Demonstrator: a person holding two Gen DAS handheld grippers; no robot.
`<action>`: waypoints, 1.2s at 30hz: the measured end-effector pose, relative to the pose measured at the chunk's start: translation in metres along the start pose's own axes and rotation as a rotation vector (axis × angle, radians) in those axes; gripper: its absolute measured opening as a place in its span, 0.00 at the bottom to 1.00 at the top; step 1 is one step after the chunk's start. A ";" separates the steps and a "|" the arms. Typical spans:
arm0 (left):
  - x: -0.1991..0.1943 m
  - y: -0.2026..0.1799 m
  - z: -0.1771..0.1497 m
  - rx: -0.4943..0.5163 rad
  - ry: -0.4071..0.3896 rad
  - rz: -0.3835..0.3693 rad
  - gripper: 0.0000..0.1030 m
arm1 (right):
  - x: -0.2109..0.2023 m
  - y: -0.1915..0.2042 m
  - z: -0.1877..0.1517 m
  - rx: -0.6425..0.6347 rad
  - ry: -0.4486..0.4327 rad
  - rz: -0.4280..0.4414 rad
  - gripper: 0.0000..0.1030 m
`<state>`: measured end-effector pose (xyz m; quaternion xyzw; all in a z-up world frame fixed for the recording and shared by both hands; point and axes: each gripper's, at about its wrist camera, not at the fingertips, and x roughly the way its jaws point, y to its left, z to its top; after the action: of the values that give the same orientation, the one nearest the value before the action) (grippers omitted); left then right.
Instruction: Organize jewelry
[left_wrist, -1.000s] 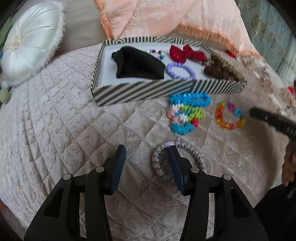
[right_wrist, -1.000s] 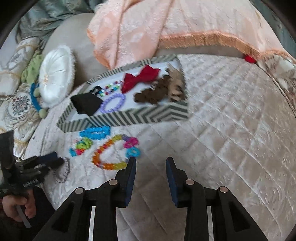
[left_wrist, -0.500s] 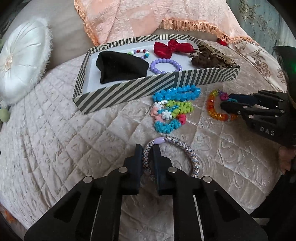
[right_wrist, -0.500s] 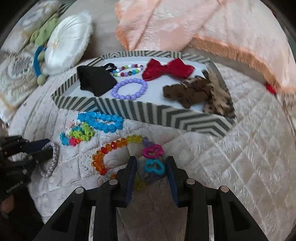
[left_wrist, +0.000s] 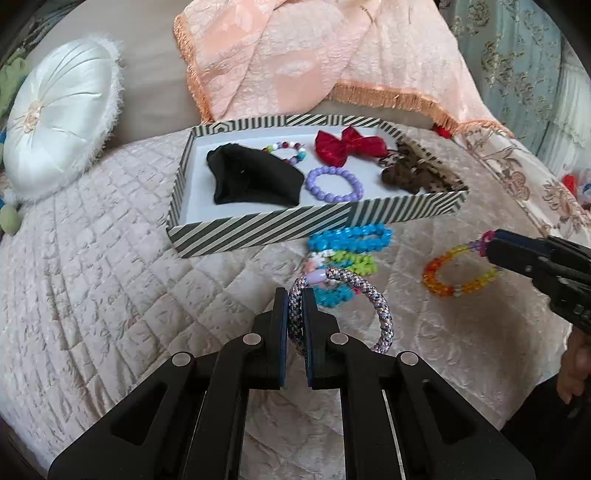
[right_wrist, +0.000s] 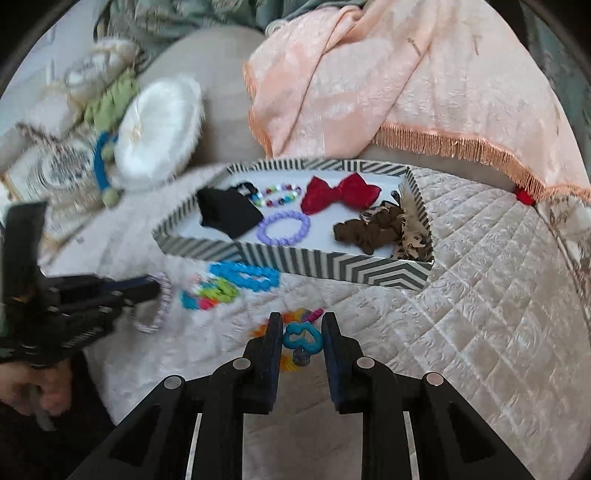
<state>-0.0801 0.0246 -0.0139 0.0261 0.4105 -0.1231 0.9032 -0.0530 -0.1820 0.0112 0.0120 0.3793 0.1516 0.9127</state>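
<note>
The left gripper (left_wrist: 294, 295) has closed since a second ago, its fingers now pinching the braided bracelet (left_wrist: 369, 291), whose ring tilts up off the bed (left_wrist: 110, 295), its free side swinging right. The right gripper (right_wrist: 302, 325) has just been closing around the amber bead bracelet (left_wrist: 456, 271); its blue heart charm (right_wrist: 303, 338) sits between the fingers, contact unclear. The striped tray (left_wrist: 258, 230) lies just behind.

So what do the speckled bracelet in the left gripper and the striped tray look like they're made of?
Speckled bracelet: probably woven cord or fabric, matte, since a twisted braid pattern shows. Striped tray: likely printed cardboard, with thin flat walls, sharp folded corners and a plain white inside.
</note>
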 end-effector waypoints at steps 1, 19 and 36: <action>0.001 0.001 0.000 -0.003 0.003 0.011 0.06 | -0.001 0.002 0.000 0.003 -0.006 0.009 0.20; 0.007 0.001 -0.002 0.011 0.016 0.074 0.06 | 0.008 0.002 -0.002 0.021 0.001 -0.016 0.20; 0.008 0.002 -0.003 0.013 0.020 0.075 0.06 | 0.013 0.003 -0.005 0.023 0.008 -0.058 0.20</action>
<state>-0.0770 0.0253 -0.0223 0.0483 0.4173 -0.0916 0.9028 -0.0487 -0.1762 -0.0008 0.0110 0.3847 0.1209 0.9150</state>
